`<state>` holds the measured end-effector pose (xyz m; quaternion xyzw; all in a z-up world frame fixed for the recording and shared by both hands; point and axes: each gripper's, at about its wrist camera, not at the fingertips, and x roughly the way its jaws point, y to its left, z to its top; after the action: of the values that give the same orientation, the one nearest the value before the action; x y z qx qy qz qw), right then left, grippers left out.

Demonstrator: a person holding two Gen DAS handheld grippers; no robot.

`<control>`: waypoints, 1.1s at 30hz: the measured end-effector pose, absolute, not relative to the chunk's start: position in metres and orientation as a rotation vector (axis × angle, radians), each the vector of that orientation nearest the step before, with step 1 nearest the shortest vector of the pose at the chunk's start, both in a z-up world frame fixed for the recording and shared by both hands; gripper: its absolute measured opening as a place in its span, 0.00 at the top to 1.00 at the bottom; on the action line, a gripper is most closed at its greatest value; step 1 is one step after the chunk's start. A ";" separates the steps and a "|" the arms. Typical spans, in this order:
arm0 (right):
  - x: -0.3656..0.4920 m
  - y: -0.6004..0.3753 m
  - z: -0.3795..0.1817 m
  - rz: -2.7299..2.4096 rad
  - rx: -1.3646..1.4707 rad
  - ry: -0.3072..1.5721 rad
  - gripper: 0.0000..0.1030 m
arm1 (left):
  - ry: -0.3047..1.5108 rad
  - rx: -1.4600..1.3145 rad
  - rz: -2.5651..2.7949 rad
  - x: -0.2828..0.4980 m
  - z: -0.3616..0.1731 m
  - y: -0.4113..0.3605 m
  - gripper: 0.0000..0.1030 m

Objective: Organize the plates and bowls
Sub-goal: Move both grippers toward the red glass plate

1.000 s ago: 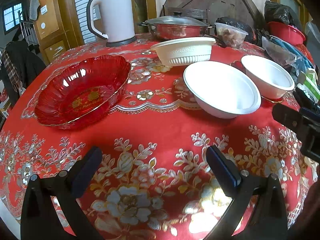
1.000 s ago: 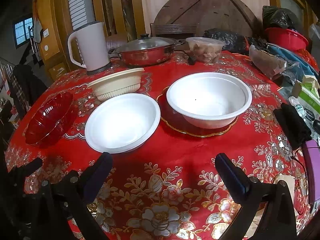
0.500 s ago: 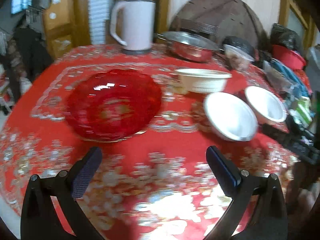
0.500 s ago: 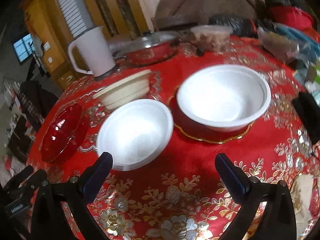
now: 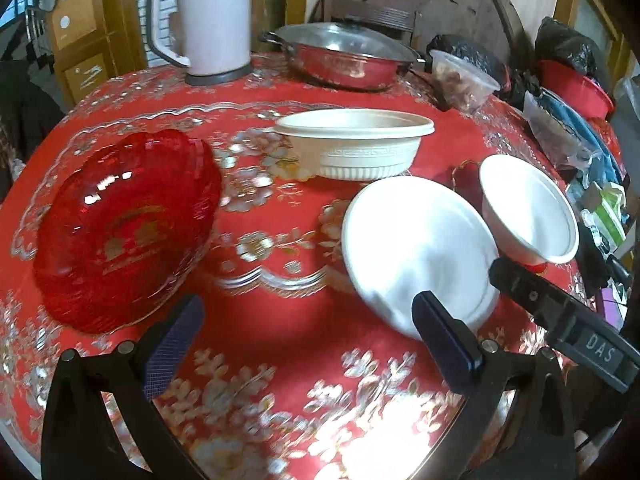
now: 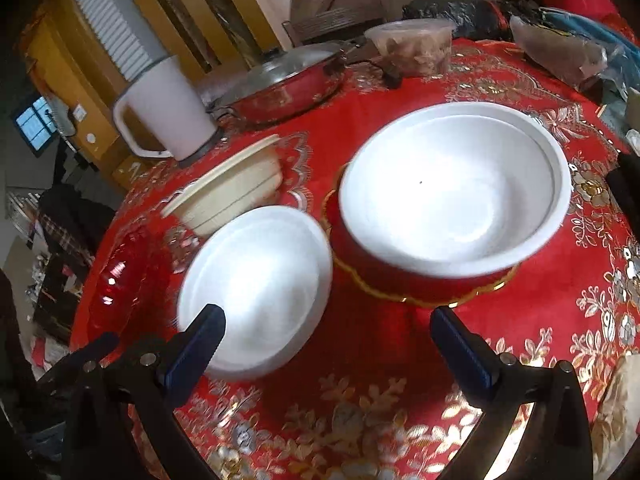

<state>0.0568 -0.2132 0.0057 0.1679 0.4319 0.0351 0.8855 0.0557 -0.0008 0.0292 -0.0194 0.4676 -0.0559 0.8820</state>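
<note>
On the red flowered tablecloth [image 5: 280,344] a red glass dish [image 5: 124,224] lies at the left. A cream bowl [image 5: 356,144] stands behind the middle. A shallow white bowl [image 5: 416,248] sits right of centre, beside a deeper white bowl [image 5: 528,208]. In the right wrist view that deep white bowl [image 6: 456,188] rests on a red gold-rimmed plate [image 6: 400,284], with the shallow white bowl [image 6: 260,288] to its left. My left gripper [image 5: 308,344] is open above the cloth. My right gripper [image 6: 328,348] is open, just short of both white bowls.
A white kettle [image 5: 212,20], a lidded steel pan [image 5: 344,56] and a clear food tub [image 5: 460,76] stand at the table's back. Bags and a red basin [image 5: 576,88] crowd the right edge. The other gripper's arm [image 5: 568,320] reaches in from the right.
Both grippers have moved forward over the table, so the bowls look nearer. The left view swung back toward the white bowls. No dish has moved and both jaws stay apart.
</note>
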 end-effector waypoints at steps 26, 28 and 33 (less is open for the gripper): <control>0.063 -0.216 0.004 0.163 0.384 0.934 0.50 | 0.978 0.028 -0.082 0.070 0.020 -0.010 0.00; 0.065 -0.215 0.001 0.166 0.380 0.942 0.52 | 0.978 0.036 -0.084 0.071 0.020 -0.012 0.00; 0.067 -0.212 -0.002 0.164 0.398 0.951 0.51 | 0.987 0.034 -0.091 0.075 0.018 -0.016 0.00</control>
<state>0.0668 -0.2125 -0.0024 0.1902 0.4540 0.0782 0.8669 0.0747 -0.0162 0.0176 0.0162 0.4735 -0.0438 0.8795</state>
